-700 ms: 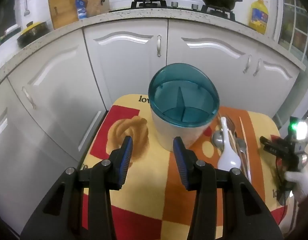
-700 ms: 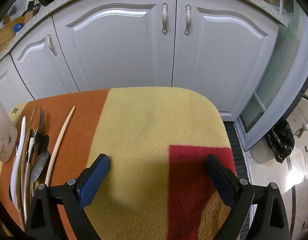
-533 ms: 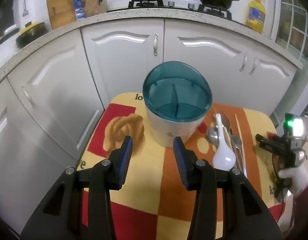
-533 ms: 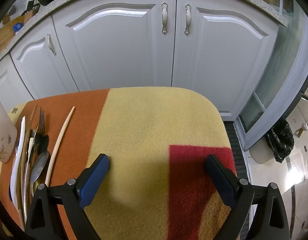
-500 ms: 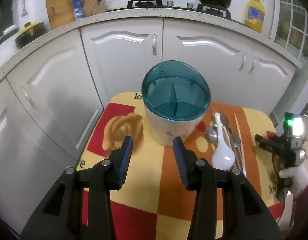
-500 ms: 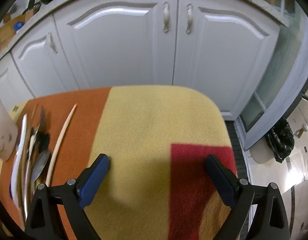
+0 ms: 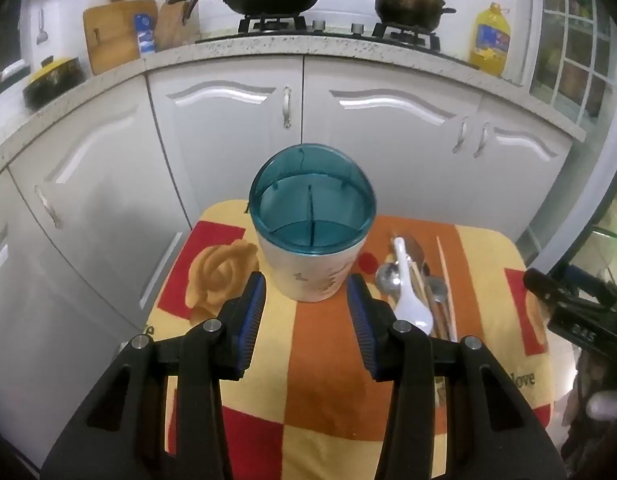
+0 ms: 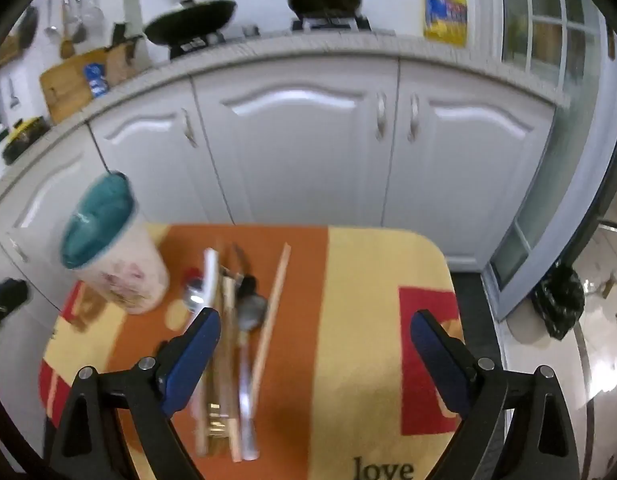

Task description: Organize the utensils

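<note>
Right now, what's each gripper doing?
Left gripper: open, empty, just short of the utensil holder.
Right gripper: wide open, empty, over the utensils.

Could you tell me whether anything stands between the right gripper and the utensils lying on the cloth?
Nothing visible does: the right gripper is open above the cloth, and the utensils lie uncovered beside its left finger.

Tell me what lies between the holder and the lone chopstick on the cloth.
A bundle of cutlery: a white spoon, metal spoons and more chopsticks, between the holder and the lone chopstick. The left wrist view shows it sharpest.
</note>
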{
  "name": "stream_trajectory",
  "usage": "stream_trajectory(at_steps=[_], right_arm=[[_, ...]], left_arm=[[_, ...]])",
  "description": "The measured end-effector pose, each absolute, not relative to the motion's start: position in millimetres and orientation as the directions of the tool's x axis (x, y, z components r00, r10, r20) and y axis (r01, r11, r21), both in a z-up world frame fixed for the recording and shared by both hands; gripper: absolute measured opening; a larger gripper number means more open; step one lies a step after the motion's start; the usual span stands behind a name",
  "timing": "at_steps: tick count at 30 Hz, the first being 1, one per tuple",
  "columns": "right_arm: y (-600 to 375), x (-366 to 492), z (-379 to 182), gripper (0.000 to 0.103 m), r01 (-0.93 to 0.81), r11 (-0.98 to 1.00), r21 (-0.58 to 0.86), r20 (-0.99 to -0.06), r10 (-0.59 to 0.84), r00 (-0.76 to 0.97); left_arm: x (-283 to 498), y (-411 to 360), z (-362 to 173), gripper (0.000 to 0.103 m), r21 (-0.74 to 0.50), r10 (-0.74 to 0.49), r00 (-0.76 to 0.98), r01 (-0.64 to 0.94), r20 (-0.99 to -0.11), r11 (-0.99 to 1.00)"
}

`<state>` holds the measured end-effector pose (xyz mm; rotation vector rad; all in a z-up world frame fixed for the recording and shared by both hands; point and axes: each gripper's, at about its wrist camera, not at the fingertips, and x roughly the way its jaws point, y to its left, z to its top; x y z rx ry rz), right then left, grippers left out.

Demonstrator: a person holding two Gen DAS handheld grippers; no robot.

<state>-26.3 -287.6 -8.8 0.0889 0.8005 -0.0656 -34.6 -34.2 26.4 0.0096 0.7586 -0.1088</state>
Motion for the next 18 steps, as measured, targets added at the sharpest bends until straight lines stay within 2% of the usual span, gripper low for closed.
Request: stream_trajectory(at_steps=[6, 18], right_arm=[[-269.9, -47.5, 26.0, 0.095, 0.061, 0.994, 0.091, -0.657, 0.014, 0.754], [-238.8, -64.2, 54.4, 0.095, 0.021, 0.999, 0.045, -0.598, 0.010, 0.802]], left_arm=[[-45.2, -37.5, 40.6, 0.041, -0.031, -0.106, 0.746, 0.113, -0.658, 0.993], [-53.6, -34.4, 55.8, 0.041, -0.037, -0.109, 0.776, 0.110, -0.622, 0.993]])
